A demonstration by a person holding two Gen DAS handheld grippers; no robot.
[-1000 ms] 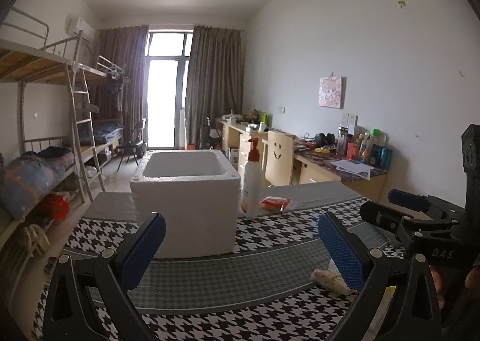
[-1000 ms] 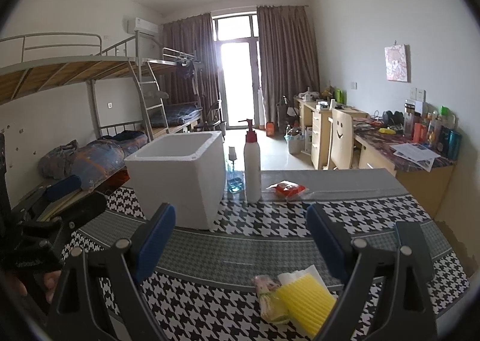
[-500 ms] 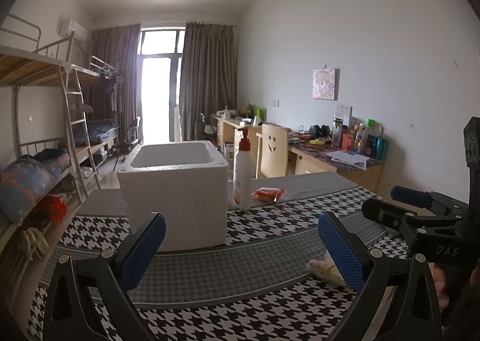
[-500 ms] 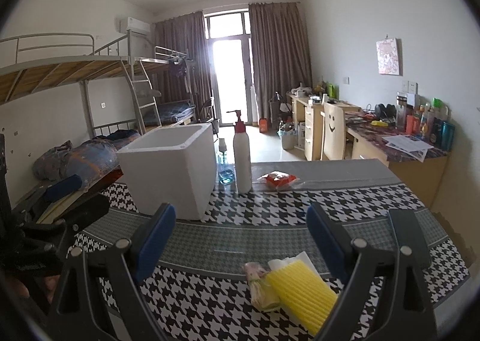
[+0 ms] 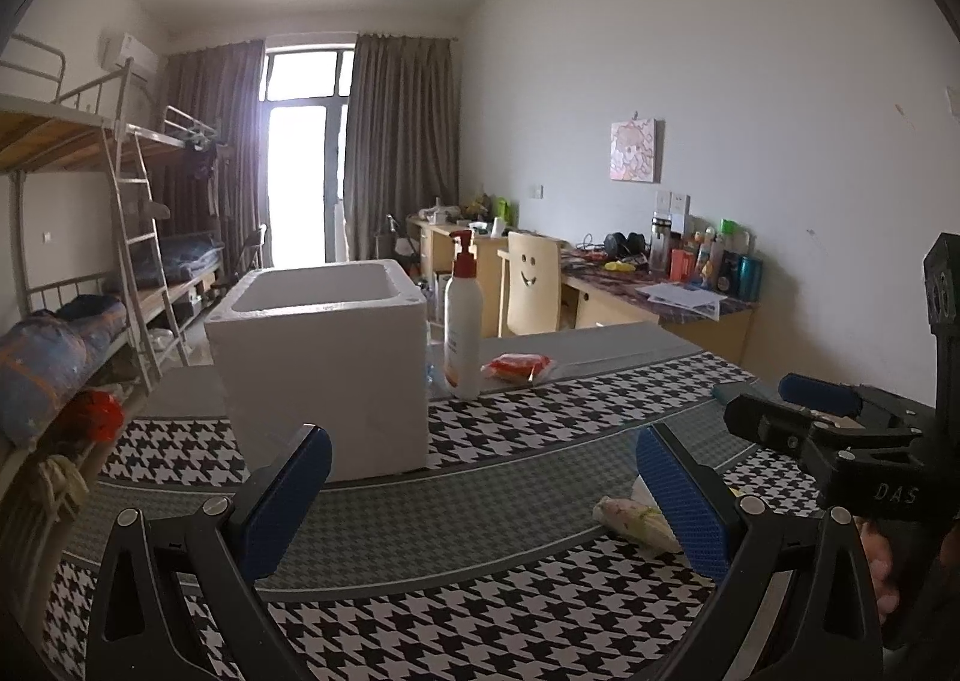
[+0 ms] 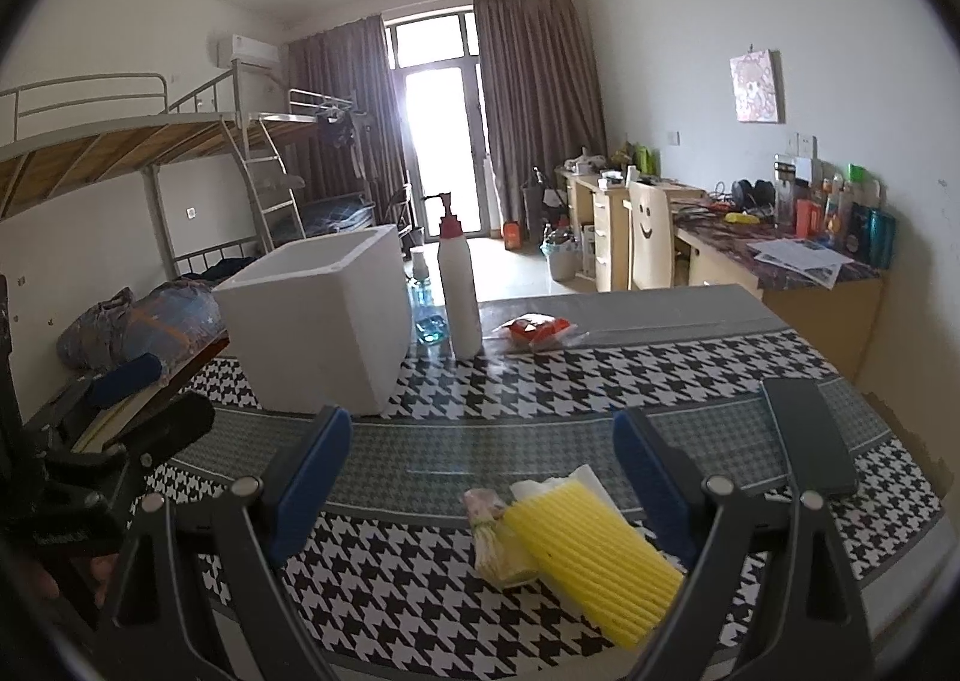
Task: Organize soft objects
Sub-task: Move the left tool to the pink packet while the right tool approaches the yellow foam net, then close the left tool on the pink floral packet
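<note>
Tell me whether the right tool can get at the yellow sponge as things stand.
Probably yes: the right tool is open, the yellow sponge lies just ahead between its fingers, nothing covering it; only a small rolled cloth lies against it.

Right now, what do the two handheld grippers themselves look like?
Both are alike: black frames with triangular cut-outs and silver screws, carrying blue textured pads as jaws. The left gripper shows that build from its own camera. The right gripper has white lettering on its black body, seen from the left camera. No cables or sleeves show.

"DAS" reads in pale letters on the right gripper (image 5: 828,411) body; nothing else legible anywhere in view.
</note>
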